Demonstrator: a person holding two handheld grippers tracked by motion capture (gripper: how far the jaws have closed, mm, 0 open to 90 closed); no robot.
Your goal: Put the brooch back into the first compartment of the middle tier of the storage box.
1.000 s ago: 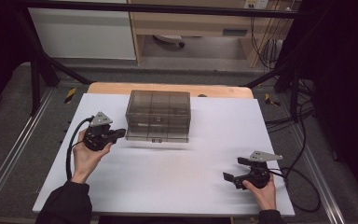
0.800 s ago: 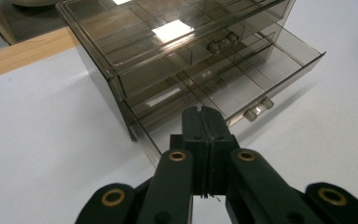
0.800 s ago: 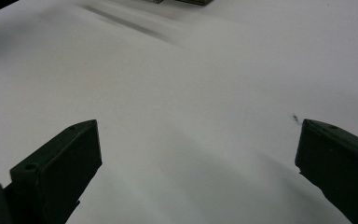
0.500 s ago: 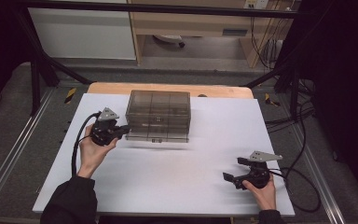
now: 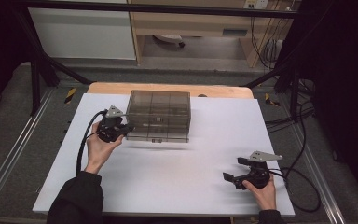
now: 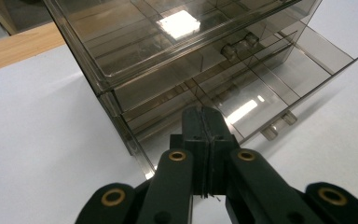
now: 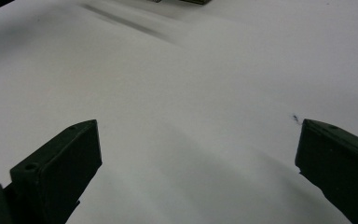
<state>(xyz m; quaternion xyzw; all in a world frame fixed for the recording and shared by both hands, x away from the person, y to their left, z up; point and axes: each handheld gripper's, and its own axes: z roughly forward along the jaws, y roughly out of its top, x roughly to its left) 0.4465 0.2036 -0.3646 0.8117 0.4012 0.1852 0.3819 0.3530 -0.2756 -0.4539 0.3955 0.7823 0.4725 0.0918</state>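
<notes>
Two hand-held grippers: one per hand, both over the white counter point(image 5: 168, 182).
Item in hand: smoked clear drawer cabinet point(image 5: 158, 114), far-centre of counter, near its wooden back edge; long axis runs left-right across counter.
Bottom drawer point(image 6: 261, 88): pulled part-way out toward the person, empty as far as visible; drawers above look pushed in.
Left hand-held gripper point(image 5: 121, 129): jaws pressed together, nothing between them. Sits at cabinet's left front corner, tips just beside the corner post point(image 6: 121, 121); contact can't be confirmed.
Right hand-held gripper point(image 5: 235, 179): jaws wide apart, empty, low over bare counter at near right, well apart from cabinet.
Key relation: cabinet lies straight ahead and slightly right of the left gripper's tips; open drawer front sits to its right, toward counter centre. Left hand is much the nearer.
Judgement: next move likely belongs to left hand, e.g. steadying the cabinet or nudging the drawer. Risk: light cabinet may slide on the smooth counter if pushed off-centre.
</notes>
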